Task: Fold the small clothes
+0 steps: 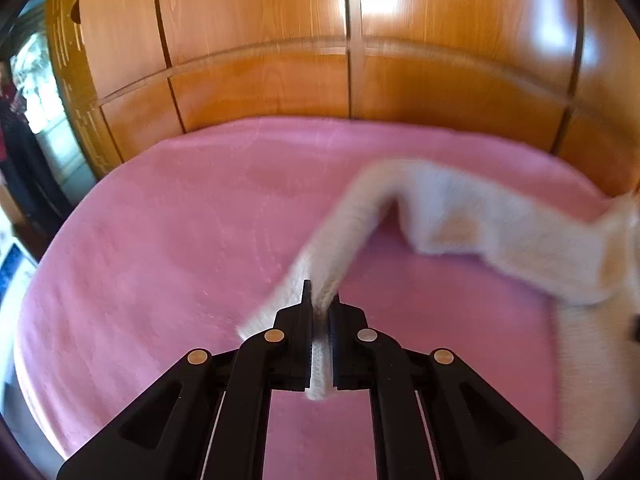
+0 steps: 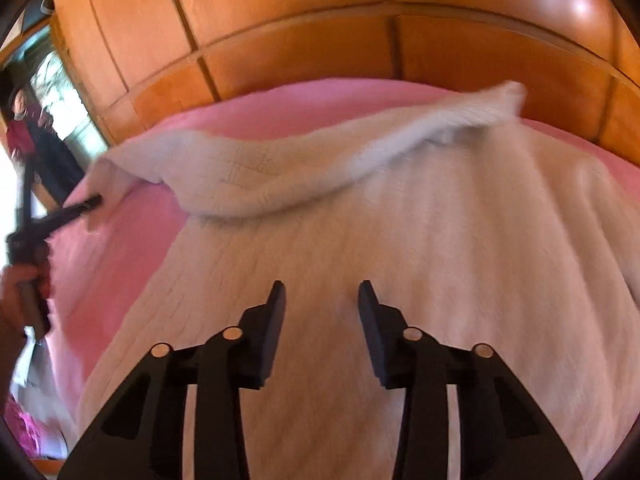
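Note:
A white fuzzy knit garment [image 2: 400, 232] lies on a pink blanket [image 1: 160, 240]. My left gripper [image 1: 321, 300] is shut on the end of the garment's sleeve [image 1: 360, 216] and holds it lifted above the blanket. In the right wrist view the left gripper [image 2: 90, 203] shows at the far left, with the sleeve [image 2: 224, 168] stretched across the garment's top. My right gripper [image 2: 322, 292] is open and empty, just above the garment's body.
A glossy wooden wardrobe [image 1: 260, 40] stands right behind the blanket. A doorway with a person [image 2: 24, 120] is at the far left. Pink items [image 2: 24, 428] lie at the lower left edge.

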The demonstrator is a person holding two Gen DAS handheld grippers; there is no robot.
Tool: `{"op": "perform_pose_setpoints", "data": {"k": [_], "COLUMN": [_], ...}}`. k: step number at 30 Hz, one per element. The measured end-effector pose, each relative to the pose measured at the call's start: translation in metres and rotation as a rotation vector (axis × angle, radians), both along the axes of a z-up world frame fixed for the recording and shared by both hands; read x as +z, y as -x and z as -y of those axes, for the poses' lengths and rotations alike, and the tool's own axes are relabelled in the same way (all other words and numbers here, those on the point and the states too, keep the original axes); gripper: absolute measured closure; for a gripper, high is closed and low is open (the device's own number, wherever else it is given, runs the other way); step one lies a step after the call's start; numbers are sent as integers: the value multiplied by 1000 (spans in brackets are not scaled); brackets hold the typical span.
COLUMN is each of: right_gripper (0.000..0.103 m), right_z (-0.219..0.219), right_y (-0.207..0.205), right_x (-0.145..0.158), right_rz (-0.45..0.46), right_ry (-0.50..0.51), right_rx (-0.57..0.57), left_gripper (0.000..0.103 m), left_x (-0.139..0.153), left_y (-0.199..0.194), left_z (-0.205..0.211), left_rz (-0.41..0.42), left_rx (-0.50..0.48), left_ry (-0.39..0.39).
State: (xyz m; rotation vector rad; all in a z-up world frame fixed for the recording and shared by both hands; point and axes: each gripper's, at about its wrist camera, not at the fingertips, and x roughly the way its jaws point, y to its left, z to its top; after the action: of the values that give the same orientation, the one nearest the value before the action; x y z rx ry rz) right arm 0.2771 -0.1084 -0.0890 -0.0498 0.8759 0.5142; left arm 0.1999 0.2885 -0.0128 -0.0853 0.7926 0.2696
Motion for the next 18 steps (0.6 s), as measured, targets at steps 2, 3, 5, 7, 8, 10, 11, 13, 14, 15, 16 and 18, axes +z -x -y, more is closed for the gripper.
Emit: {"op": "perform_pose_setpoints", "data": {"k": [2,3,5,7,8,10,11,13,14,15,16,18], "right_gripper": [71,70,71,71,71,72,72,71,69,69,63,58], "right_z": [-11,-19,-28,-38,-42,-50,-52,-58,-60,-61,-59,-53], "right_y": [-11,-18,-29,-43,-50,-72,-81,-106,-116,-127,-134,-137], "right_x": [-1,0,2,2,3,14,21,38,42,49,54,62], "right_rz": [-2,5,13,26,37,84,97,140,150,161,170,174], "right_ry": [17,29,45,63,70,56,37,13,11,2,-10,-28], "right_rx": [35,61,84,95,96,71,54,-14,-37,-67,-98,-127], "left_gripper": [98,98,98,98,98,98,98,98,98,98,98,97], "left_x": [26,37,67,89,101,116,122,120,114,105,94,65], "left_y": [18,25,49,67,76,89,91,83,73,62,52,31], "left_z": [-10,-12,-21,-29,-37,-47,-56,-69,-74,-82,-90,-108], "left_rz": [42,58,97,125,139,146,137,103,73,32,-6,-118], "left_rx": [-27,-37,-66,-80,-81,-78,-62,-11,37,80,112,198], "left_ry": [61,77,136,161,191,248,270,271,227,213,216,207]}}
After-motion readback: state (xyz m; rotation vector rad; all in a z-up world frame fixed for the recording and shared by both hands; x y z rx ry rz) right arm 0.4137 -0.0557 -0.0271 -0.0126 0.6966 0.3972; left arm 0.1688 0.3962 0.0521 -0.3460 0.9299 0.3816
